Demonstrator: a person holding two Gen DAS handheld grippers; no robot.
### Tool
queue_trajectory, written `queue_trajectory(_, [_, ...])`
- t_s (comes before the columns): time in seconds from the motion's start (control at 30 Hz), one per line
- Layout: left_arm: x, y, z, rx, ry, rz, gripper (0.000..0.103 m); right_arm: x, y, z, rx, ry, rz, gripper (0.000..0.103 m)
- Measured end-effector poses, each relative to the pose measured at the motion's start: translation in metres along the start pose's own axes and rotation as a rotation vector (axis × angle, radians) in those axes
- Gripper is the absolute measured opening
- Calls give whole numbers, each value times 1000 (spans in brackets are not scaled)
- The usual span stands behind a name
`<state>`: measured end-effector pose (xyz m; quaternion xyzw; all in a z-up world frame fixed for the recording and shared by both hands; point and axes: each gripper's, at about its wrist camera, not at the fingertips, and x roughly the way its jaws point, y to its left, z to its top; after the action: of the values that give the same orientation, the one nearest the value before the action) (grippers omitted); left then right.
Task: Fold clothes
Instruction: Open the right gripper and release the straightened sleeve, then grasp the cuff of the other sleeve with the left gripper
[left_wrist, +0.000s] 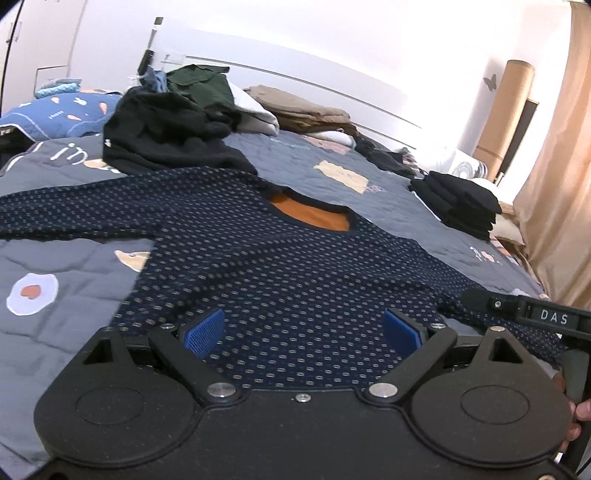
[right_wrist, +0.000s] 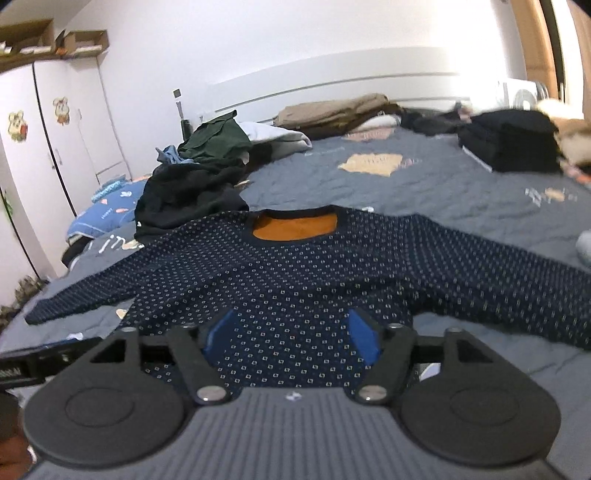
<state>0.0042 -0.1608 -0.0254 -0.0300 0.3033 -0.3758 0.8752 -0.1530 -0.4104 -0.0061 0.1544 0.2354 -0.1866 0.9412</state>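
Observation:
A navy sweater (left_wrist: 280, 269) with small pale dots and an orange inside at the neck lies flat on the grey bedspread (left_wrist: 66, 306), sleeves spread to both sides. My left gripper (left_wrist: 303, 332) is open, its blue pads (left_wrist: 205, 332) wide apart over the sweater's lower part. The sweater also shows in the right wrist view (right_wrist: 295, 280). My right gripper (right_wrist: 291, 338) is open over the sweater's lower part, with blue pads (right_wrist: 364, 338) apart. The right gripper's body shows at the right edge of the left wrist view (left_wrist: 532, 314).
A heap of unfolded dark and green clothes (left_wrist: 173, 125) lies behind the sweater at the left. Folded tan clothes (left_wrist: 303, 110) sit by the headboard. A stack of folded black clothes (left_wrist: 458, 199) is at the right. A curtain (left_wrist: 554, 184) hangs beyond the bed's right edge.

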Motion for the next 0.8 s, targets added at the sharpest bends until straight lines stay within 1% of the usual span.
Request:
queue_trajectory(0.1, [-6, 7, 0, 5, -6, 22, 96, 0, 13, 0, -28, 1, -6, 81])
queue_trajectory(0.23, [-13, 17, -1, 11, -10, 52, 96, 1, 29, -2, -28, -4, 18, 87])
queue_trajectory(0.33, [-16, 27, -2, 7, -12, 68, 97, 5, 40, -4, -31, 4, 35, 89])
queue_trajectory(0.67, [-27, 68, 6, -33, -38, 136, 97, 21, 64, -12, -36, 38, 78, 90])
queue_trajectory(0.8, [-29, 101, 22, -89, -83, 174, 97, 25, 67, -16, -31, 47, 97, 90])
